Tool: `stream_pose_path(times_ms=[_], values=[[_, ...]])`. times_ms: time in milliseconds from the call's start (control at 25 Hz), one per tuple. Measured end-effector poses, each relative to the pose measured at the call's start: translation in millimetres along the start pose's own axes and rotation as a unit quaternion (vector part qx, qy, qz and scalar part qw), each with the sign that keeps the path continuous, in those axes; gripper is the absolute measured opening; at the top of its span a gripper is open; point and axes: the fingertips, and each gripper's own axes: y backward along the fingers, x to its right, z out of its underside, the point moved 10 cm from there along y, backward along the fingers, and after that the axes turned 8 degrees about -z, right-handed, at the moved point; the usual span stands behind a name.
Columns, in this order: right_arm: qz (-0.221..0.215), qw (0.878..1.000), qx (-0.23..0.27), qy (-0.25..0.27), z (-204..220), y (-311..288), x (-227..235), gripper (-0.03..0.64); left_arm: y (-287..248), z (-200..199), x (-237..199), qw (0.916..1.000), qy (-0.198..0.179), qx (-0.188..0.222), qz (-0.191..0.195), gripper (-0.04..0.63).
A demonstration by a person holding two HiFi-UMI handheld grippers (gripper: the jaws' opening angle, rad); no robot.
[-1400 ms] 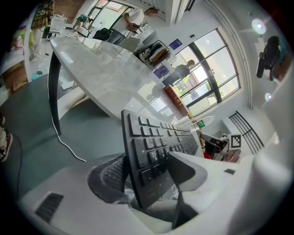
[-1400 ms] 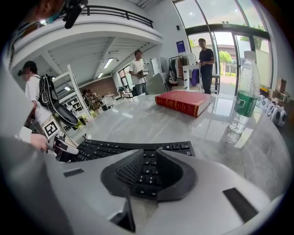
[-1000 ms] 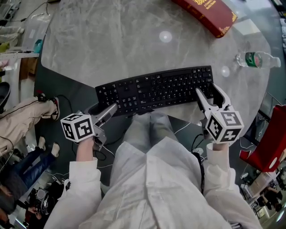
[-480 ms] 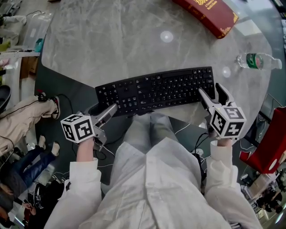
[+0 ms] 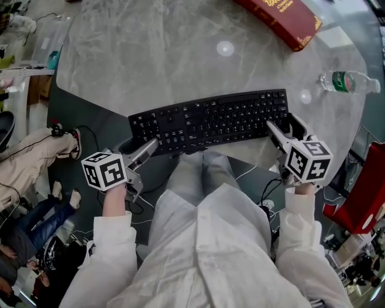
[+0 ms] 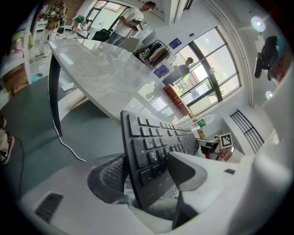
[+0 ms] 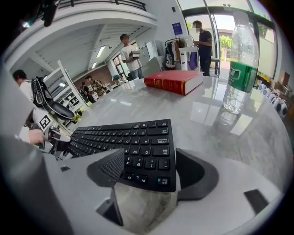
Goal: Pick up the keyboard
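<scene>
The black keyboard (image 5: 210,120) lies along the near edge of the marble table (image 5: 150,60), and its left end juts past the rim. My left gripper (image 5: 139,146) is shut on that left end. In the left gripper view (image 6: 144,172) one pad (image 6: 110,176) sits under the keyboard (image 6: 147,147) and the other on the keys. My right gripper (image 5: 281,123) straddles the right near corner. Its jaws have just been opening, and the corner of the keyboard (image 7: 142,142) lies between them (image 7: 147,176) with neither pad (image 7: 197,174) pressing on it.
A red book (image 5: 280,18) lies at the far edge of the table, and a water bottle (image 5: 348,80) lies to the right of the keyboard. Beyond the table's left rim are the floor, cables and a person's legs (image 5: 30,162). A red object (image 5: 367,192) stands low on the right.
My right gripper has slid a little right and lower at the keyboard's right end, and its jaws stand wider. The left gripper and the keyboard have not moved.
</scene>
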Motion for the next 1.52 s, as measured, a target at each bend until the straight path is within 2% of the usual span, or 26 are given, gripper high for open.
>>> stream_pose_path(times_ms=[240,720,800,960,1280,1520], values=[[-0.021,0.999,-0.002,-0.026,2,-1,6,0.328,0,-1,0,1.0,-0.009,0.001,0.002,0.27],[-0.039,0.999,0.011,-0.021,5,3,11,0.324,-2,0,0,0.9998,-0.011,0.015,0.008,0.27],[-0.045,0.998,0.019,-0.026,5,6,15,0.29,-3,1,1,0.9998,-0.009,0.017,0.007,0.27],[-0.046,0.999,0.014,-0.022,4,6,14,0.288,-2,1,0,0.9998,-0.01,0.018,0.004,0.27],[-0.05,0.998,0.027,-0.026,10,15,12,0.281,4,-9,9,0.9987,-0.035,0.037,-0.009,0.275],[-0.059,0.997,0.04,-0.019,5,19,12,0.272,11,-11,13,0.9981,-0.037,0.048,-0.013,0.276]])
